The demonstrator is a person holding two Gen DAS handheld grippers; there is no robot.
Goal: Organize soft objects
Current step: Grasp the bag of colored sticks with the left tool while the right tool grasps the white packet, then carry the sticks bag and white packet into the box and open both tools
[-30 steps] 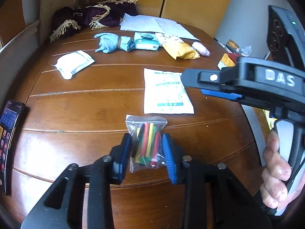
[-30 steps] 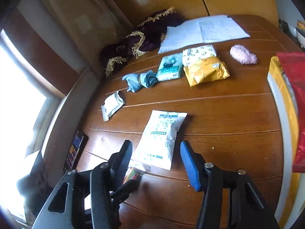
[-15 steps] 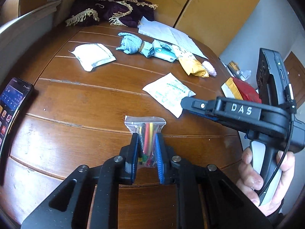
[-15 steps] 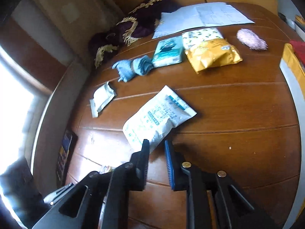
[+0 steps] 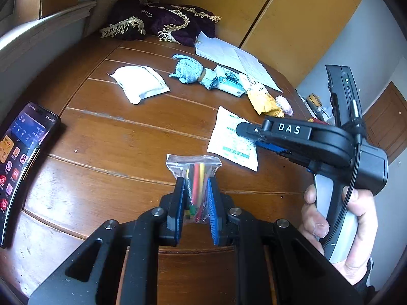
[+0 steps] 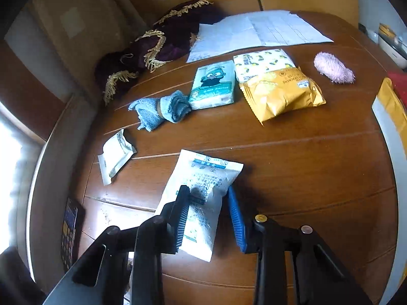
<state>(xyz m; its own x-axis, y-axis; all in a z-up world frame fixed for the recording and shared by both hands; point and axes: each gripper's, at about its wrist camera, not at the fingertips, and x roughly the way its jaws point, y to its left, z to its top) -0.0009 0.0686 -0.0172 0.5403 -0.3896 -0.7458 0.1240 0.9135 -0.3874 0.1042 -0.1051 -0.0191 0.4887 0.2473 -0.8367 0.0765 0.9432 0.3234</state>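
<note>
Zip bag (image 5: 193, 171) of coloured tubes sits pinched in my left gripper (image 5: 194, 211) near the table's (image 5: 114, 137) front edge. Beside it my right gripper (image 6: 209, 218) straddles, jaws apart, the white pouch (image 6: 203, 188). Beyond the pouch lie a blue cloth (image 6: 160, 110), a tissue pack (image 6: 213, 84) and a yellow snack bag (image 6: 279, 94).

Black plastic left gripper (image 5: 195, 204) with ribbed blue fingers (image 5: 211, 211), silver screws, matching right gripper (image 6: 209, 217) marked DAS in white, grey handle, black cable, bare-skinned right hand (image 5: 338, 218)

table (image 5: 122, 137): glossy wood | zip bag (image 5: 193, 164): clear plastic | cloth (image 6: 162, 109): blue terry
</note>
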